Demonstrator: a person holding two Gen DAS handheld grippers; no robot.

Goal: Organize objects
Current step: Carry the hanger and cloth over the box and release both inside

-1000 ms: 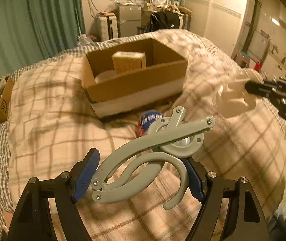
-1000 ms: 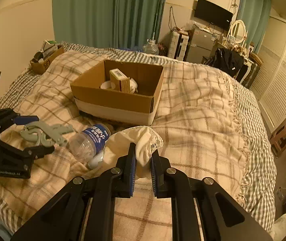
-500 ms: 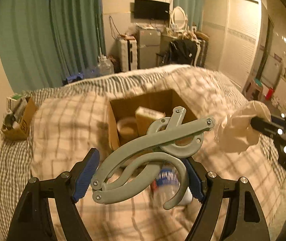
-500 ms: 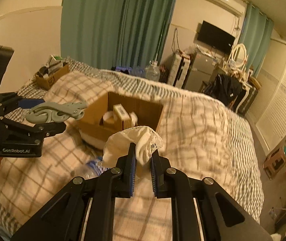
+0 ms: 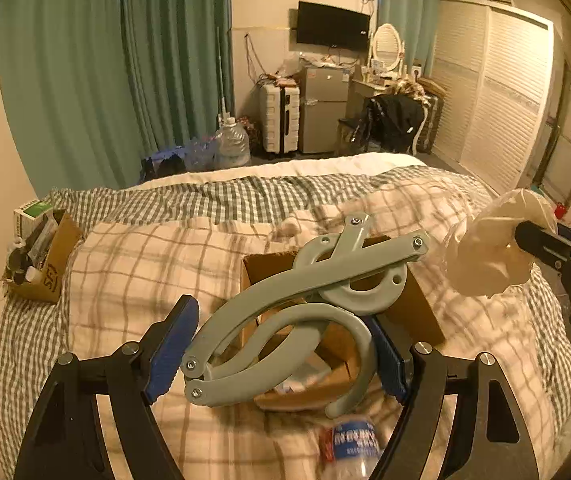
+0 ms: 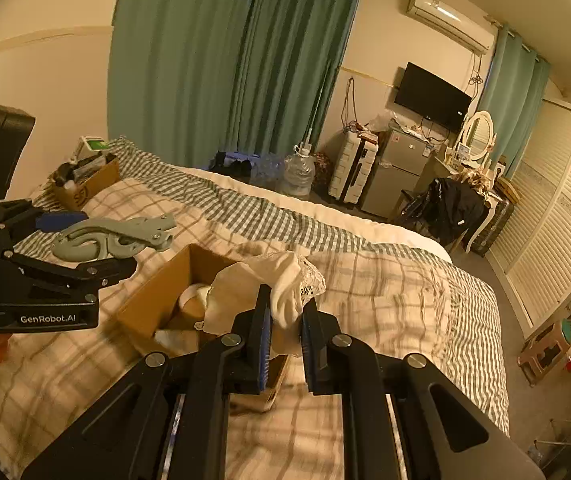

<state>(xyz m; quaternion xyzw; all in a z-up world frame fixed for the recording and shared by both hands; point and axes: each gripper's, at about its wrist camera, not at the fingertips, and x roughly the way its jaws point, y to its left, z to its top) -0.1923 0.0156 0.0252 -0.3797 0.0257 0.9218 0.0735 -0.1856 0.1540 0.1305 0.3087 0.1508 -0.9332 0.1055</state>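
Note:
My left gripper point(image 5: 277, 344) is shut on a grey plastic hook-shaped clamp point(image 5: 305, 304) and holds it in the air over the open cardboard box point(image 5: 421, 312) on the bed. The clamp also shows in the right wrist view point(image 6: 113, 236). My right gripper point(image 6: 285, 320) is shut on a bunched white cloth with lace trim point(image 6: 269, 284) and holds it above the same box point(image 6: 153, 300). The cloth also shows in the left wrist view point(image 5: 489, 252). The box holds a roll of tape point(image 6: 193, 300) and other items. A plastic water bottle with a blue label point(image 5: 353, 444) lies on the blanket in front of the box.
The bed is covered by a beige plaid blanket point(image 5: 133, 264) over a green checked sheet point(image 6: 269, 216). A small cardboard box of clutter point(image 5: 41, 256) sits at the bed's far left corner. Beyond the bed stand a large water jug point(image 5: 231, 144), a suitcase, a small fridge point(image 5: 323, 108) and green curtains.
Both grippers have risen and moved forward over the cardboard box, each still holding its object. The box and bottle now sit lower and closer in both views.

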